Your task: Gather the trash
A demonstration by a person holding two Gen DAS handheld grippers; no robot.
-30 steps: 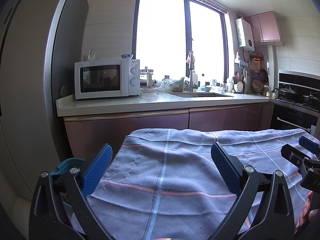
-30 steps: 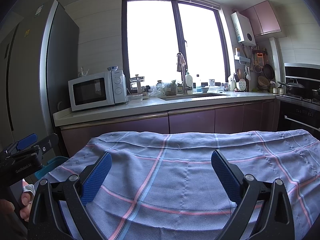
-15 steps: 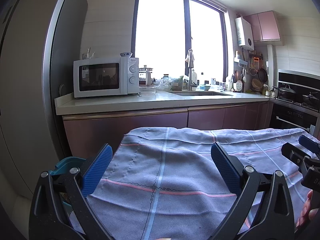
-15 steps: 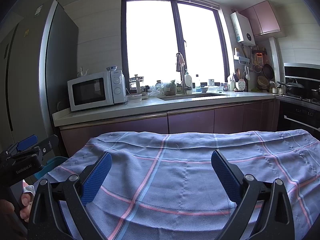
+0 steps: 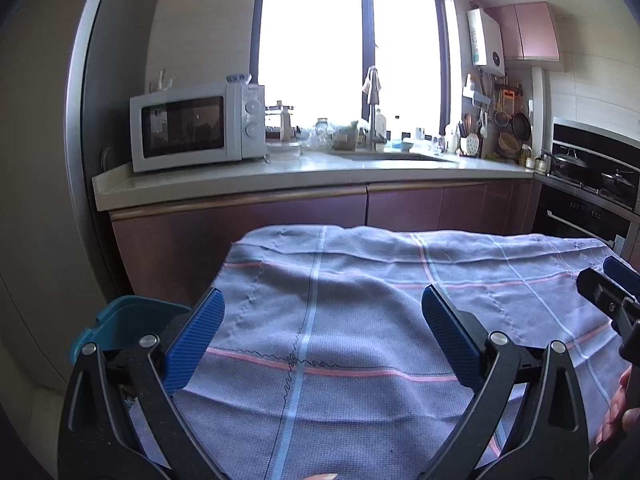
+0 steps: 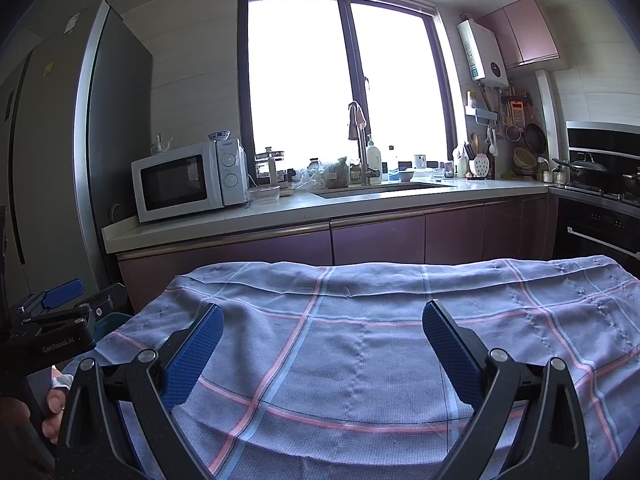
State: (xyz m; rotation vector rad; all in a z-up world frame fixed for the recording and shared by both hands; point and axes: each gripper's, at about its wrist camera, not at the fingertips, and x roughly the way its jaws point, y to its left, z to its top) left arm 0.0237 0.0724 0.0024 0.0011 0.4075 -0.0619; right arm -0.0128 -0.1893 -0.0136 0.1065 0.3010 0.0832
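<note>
A table covered by a blue-grey checked cloth (image 5: 360,320) fills the lower half of both views. My left gripper (image 5: 322,336) hovers open over its left part, nothing between the blue pads (image 5: 196,336). My right gripper (image 6: 322,348) is likewise open and empty over the cloth (image 6: 380,340). A teal bin (image 5: 120,324) stands beside the table's left edge, just left of the left gripper; only a sliver of the bin (image 6: 108,322) shows in the right wrist view. No loose trash shows on the cloth.
A kitchen counter (image 6: 280,212) runs behind the table with a white microwave (image 5: 196,132), sink and bottles. A tall fridge (image 6: 60,160) stands at the left, an oven and stove (image 5: 592,192) at the right. A hand (image 5: 616,412) holds the other gripper.
The left wrist view has dipped slightly, so the teal bin shows more and the microwave sits higher. The right gripper has barely moved. Both stay open.
</note>
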